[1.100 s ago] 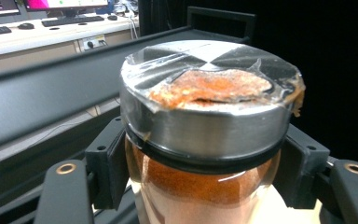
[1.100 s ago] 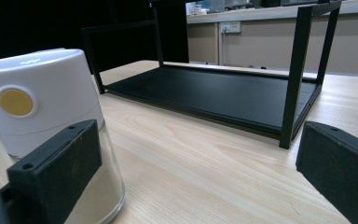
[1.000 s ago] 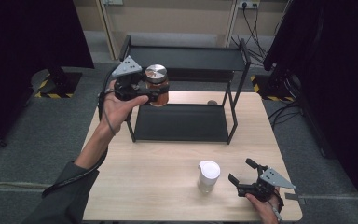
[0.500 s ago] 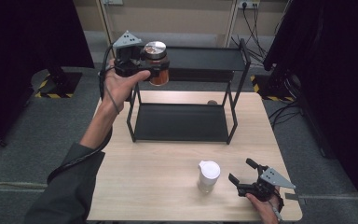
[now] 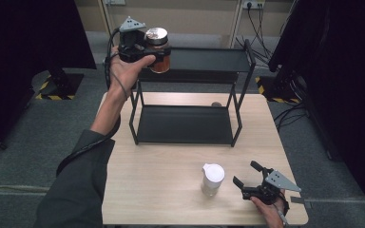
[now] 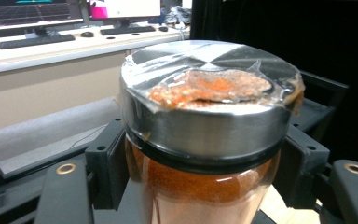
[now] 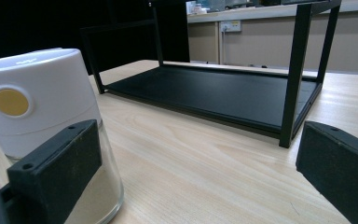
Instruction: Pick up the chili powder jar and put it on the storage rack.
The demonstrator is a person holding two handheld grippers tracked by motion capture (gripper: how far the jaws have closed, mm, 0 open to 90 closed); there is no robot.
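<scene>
My left gripper (image 5: pixel 153 53) is shut on a glass jar of orange-red powder (image 5: pixel 158 51) with a silver metal lid, held in the air at the left end of the black rack's top shelf (image 5: pixel 204 61). In the left gripper view the jar (image 6: pixel 205 140) sits between both jaws, its lid covered by torn plastic film. A white-capped glass jar (image 5: pixel 212 179) stands on the wooden table near the front. My right gripper (image 5: pixel 247 176) rests open just right of it; in the right gripper view the white-capped jar (image 7: pixel 42 116) stands beside the left jaw.
The black two-tier rack has a lower shelf (image 5: pixel 185 124) lying bare on the table (image 5: pixel 157 166). A small dark object (image 5: pixel 216 104) sits behind the rack. Black curtains and a stand base with hazard stripes (image 5: pixel 57 88) flank the table; cables lie on the floor at the back.
My left gripper has lifted the orange-powder jar up and farther back, from beside the rack's left post to the level of the top shelf. The right gripper has stayed put.
</scene>
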